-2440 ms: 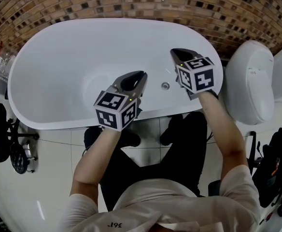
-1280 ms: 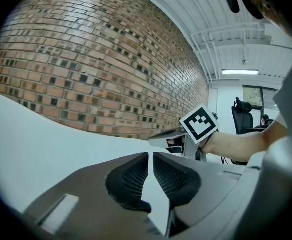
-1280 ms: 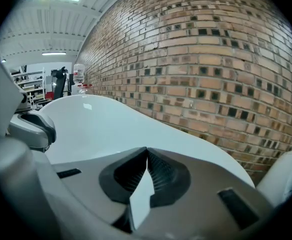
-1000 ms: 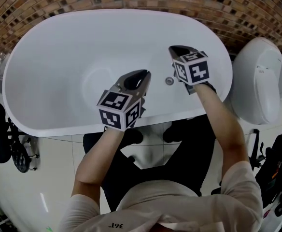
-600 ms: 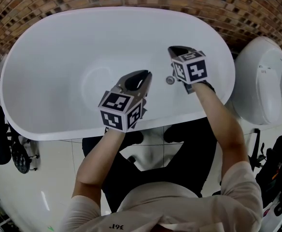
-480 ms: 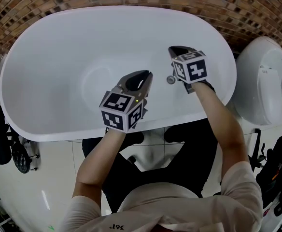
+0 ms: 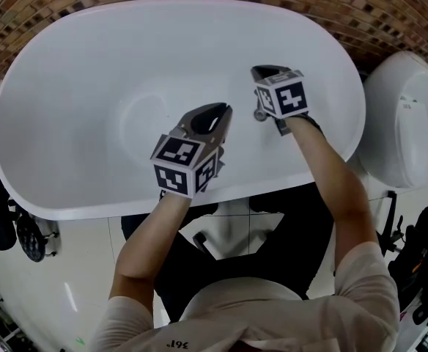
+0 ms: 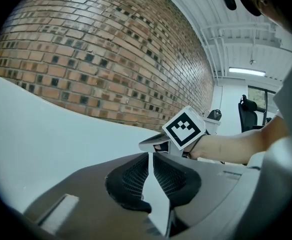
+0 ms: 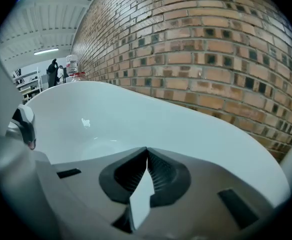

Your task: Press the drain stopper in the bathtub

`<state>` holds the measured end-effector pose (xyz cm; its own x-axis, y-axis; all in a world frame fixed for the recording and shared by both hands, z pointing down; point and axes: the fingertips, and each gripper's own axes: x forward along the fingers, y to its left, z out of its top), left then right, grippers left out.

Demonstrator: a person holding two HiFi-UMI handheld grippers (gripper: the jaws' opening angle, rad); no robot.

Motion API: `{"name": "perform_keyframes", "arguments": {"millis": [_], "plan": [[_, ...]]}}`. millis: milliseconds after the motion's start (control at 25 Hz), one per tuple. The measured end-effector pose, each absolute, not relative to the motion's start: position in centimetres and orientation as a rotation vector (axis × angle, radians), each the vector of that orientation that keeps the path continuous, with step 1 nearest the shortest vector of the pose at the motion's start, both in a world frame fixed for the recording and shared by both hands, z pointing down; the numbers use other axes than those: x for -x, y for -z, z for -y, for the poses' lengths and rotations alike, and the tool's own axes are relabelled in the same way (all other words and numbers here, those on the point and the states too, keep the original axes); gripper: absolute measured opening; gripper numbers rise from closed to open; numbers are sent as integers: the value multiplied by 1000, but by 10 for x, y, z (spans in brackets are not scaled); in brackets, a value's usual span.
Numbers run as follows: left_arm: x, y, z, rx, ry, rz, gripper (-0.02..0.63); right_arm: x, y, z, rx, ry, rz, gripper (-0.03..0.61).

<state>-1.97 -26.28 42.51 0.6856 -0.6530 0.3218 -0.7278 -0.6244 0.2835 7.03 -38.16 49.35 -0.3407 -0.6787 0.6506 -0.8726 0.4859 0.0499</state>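
Grippers both empty. I read the left gripper (image 8: 150, 157) jaws as closed tip to tip, right gripper (image 9: 146, 152) same, nothing btwn. Both hang over the white bathtub (image 7: 67, 72). Drain stopper (image 7: 259, 114) is a small chrome disc inside the tub, just beside the right gripper's marker cube (image 7: 281, 99), partly covered.

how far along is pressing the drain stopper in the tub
Done: over the bathtub, the left gripper and right gripper each have jaws shut on nothing. In hand: the right gripper hangs near the drain stopper, which peeks out beside its marker cube in the head view. Left: the press itself; no contact with the stopper shows yet.
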Motion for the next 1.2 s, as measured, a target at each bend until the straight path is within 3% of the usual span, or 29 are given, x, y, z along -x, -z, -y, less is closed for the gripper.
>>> {"name": "perform_keyframes", "arguments": {"millis": [1200], "plan": [[14,-494,297,-2403,-366,1041,34,-106,-616,422,-1216,-523,1872,15]]}}
